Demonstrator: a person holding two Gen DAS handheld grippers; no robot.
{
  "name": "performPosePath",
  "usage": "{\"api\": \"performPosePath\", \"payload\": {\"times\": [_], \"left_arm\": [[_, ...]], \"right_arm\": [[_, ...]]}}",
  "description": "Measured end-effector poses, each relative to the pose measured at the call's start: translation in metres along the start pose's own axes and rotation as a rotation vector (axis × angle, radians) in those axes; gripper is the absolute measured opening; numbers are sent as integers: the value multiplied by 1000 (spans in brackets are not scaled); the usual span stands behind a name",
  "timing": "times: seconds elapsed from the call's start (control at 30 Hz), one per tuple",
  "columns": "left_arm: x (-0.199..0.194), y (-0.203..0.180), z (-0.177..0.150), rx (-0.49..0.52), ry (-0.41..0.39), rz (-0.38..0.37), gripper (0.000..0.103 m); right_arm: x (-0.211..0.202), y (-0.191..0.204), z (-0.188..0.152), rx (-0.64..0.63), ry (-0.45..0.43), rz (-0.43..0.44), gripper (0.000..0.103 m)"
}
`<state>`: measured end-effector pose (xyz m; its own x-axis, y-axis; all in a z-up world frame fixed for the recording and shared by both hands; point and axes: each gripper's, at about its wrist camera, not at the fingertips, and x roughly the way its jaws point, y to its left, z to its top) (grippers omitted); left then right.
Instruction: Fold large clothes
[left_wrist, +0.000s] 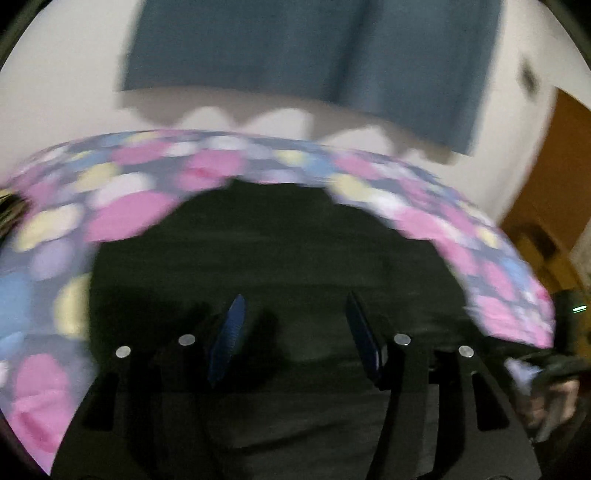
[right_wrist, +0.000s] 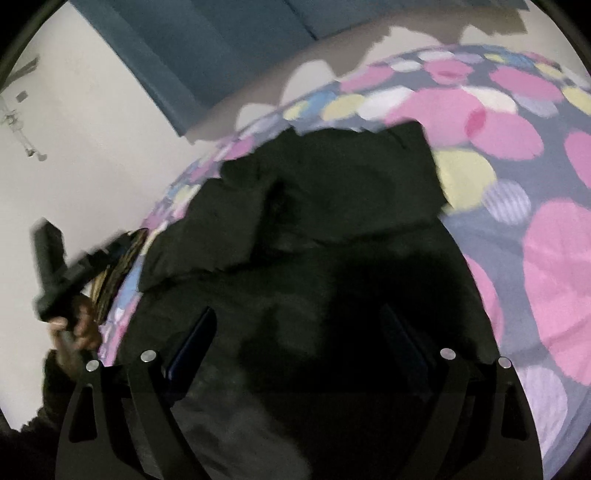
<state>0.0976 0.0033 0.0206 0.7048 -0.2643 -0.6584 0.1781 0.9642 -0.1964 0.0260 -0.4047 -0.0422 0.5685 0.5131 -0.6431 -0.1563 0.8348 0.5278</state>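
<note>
Both claws, left (left_wrist: 295, 325) and right (right_wrist: 299, 332), stood apart, empty, above the garment (right_wrist: 325, 206). Soft, limp cloth; best gripped at an edge ahead.

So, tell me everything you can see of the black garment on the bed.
The black garment is a large piece of dark, matte, soft-looking cloth, lying spread on the spotted bedsheet. Its far part lies doubled over in a thick layer with a ragged diagonal edge running across the middle; the far right corner is square. The near part is in deep shadow, so details there are unclear. Both grippers are above it with fingers apart, and nothing is gripping it. What kind of garment it is cannot be told.
</note>
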Motion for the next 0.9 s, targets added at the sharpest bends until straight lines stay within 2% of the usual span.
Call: {"api": "performPosePath", "payload": {"times": [0.07,0.17,0.33,0.37,0.4,0.5,0.53,0.57,0.63,0.7,0.8,0.83,0.9], "left_arm": [[2,50,-4,-84,18,94,57],[8,106,-12,-195,39,159,57],[22,157,-22,-342,73,128,59],[25,162,-23,-361,76,120,60],[28,167,-23,-379,79,113,60],[41,176,-21,-409,88,98,60],[45,175,-21,-396,96,105,55],[53,173,-19,-361,117,132,41],[69,170,-21,-319,163,147,34],[77,169,-22,-308,177,160,34],[65,171,-11,-312,132,149,34],[60,173,-6,-322,109,142,36],[55,176,4,-333,78,122,47]], "right_arm": [[10,12,18,-7,6,27,89],[44,24,44,-16,44,37,88],[109,22,68,31,154,26,64],[120,22,70,24,180,6,55],[127,22,69,15,194,-15,50],[139,18,63,1,214,-51,44],[140,16,62,-3,216,-53,43],[141,16,62,-1,217,-53,40],[142,14,61,9,220,-45,39],[141,12,59,18,221,-38,39],[140,12,58,9,213,-39,39],[140,12,58,4,211,-40,39],[143,12,59,3,210,-41,39]]}}
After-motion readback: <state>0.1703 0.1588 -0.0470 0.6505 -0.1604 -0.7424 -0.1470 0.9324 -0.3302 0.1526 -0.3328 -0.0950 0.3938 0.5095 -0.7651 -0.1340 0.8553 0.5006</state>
